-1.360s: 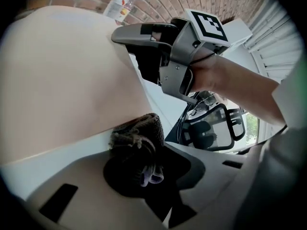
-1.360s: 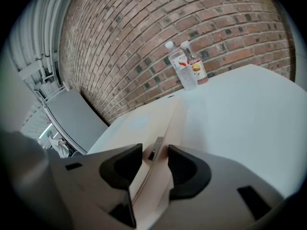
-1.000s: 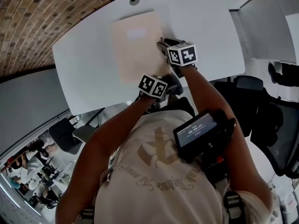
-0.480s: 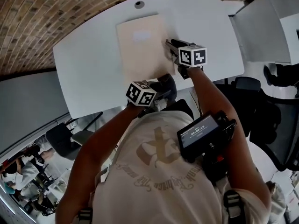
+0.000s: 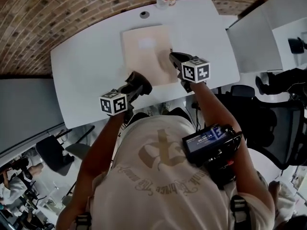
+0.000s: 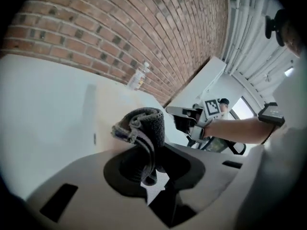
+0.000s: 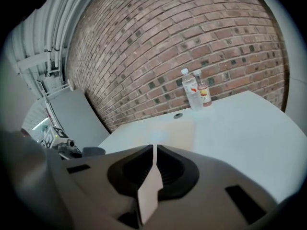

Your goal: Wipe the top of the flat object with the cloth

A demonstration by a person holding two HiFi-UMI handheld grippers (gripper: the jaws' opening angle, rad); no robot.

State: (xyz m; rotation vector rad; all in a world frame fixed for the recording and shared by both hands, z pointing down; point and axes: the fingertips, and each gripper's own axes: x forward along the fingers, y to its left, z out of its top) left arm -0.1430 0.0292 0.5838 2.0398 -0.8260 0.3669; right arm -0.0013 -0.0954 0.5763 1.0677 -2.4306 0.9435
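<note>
Nearest to us, the left gripper (image 5: 135, 87) hangs over the near part of the white counter (image 5: 86, 66). Its jaws are clamped on a dark cloth (image 6: 143, 124), which bunches up in a soft roll past the tips. It looks limp and light. The pinch is on a fold, so a loose end could drag or flop as it sweeps.

A little further out, the right gripper (image 5: 173, 57) sits at the right-hand edge of the beige sheet (image 5: 144, 56). Its jaws have just been closing and now stand almost together. We see only a thin pale slit between them, and nothing that we can call caught.

The sheet lies flat in the middle of the counter, just beyond the cloth, and the cloth is not on it yet. It looks thin and light to us, and the counter looks smooth, so a hard wipe may shove it along. Our call is to pin it near that right edge, then wipe with the roll pressed flat.

Further back is a round cable hole (image 5: 144, 14). Two bottles (image 7: 195, 90) stand at the far rim, with the brick wall (image 7: 168, 42) behind them.
</note>
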